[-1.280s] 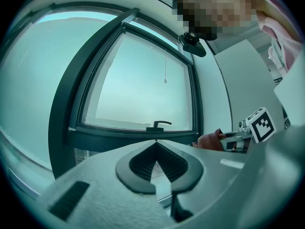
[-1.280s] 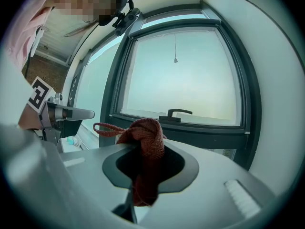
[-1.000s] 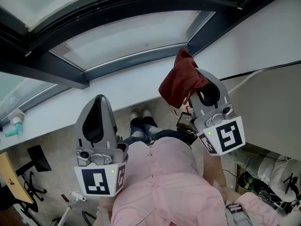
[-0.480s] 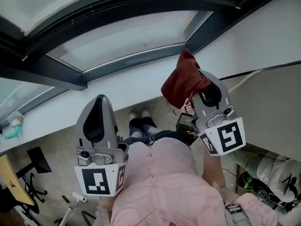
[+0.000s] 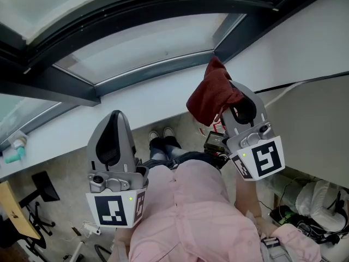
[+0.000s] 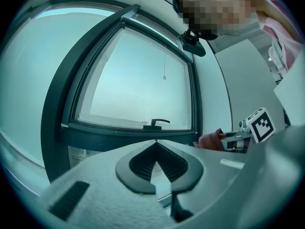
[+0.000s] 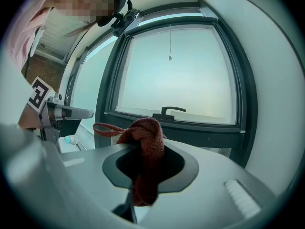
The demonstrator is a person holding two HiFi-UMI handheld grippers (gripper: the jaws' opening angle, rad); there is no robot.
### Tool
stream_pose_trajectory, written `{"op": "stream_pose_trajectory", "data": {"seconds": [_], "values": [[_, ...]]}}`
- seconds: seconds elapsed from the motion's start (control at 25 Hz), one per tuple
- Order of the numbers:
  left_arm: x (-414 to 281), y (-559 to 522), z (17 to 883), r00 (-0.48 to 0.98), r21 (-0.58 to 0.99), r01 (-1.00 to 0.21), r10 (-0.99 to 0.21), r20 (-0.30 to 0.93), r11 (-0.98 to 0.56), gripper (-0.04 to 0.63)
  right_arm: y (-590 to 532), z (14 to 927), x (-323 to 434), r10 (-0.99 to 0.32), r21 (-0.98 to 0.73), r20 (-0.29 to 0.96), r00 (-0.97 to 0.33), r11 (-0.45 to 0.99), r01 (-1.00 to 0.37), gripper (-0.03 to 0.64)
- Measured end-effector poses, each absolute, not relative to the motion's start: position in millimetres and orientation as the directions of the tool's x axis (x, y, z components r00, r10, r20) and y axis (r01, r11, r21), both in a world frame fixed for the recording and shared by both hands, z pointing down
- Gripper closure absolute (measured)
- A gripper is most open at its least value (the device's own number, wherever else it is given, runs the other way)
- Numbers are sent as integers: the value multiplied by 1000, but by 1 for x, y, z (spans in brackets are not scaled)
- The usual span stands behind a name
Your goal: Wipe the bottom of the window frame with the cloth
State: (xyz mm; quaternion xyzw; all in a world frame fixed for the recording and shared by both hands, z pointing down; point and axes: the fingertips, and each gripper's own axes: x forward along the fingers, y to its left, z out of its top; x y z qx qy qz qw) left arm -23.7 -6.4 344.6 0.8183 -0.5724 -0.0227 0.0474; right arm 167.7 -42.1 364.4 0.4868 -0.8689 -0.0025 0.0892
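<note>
A dark red cloth [image 5: 214,94] hangs bunched from my right gripper [image 5: 232,100], which is shut on it just short of the white sill [image 5: 147,100]. In the right gripper view the cloth [image 7: 145,142] sticks up from between the jaws, with the dark bottom bar of the window frame [image 7: 190,130] and its handle [image 7: 170,111] beyond. My left gripper [image 5: 113,125] is held lower and to the left, shut with nothing in it. The left gripper view shows the same frame bottom [image 6: 128,135] ahead and the cloth [image 6: 209,140] at the right.
A white wall [image 5: 305,42] closes the right side of the window. A small teal bottle [image 5: 15,146] stands on the sill at far left. Below are my pink clothing [image 5: 191,212], shoes [image 5: 162,132], and cables and gear on the floor [image 5: 305,212].
The right gripper and cloth have shifted very slightly; the left gripper has stayed where it was.
</note>
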Motion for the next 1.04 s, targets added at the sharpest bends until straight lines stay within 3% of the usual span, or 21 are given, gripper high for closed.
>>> {"op": "stream_pose_trajectory", "data": {"seconds": [1.04], "values": [[-27, -5, 342, 342, 108, -935, -939, 14, -339, 598, -42, 363, 162, -837, 95, 163, -523, 541, -836, 549]]}}
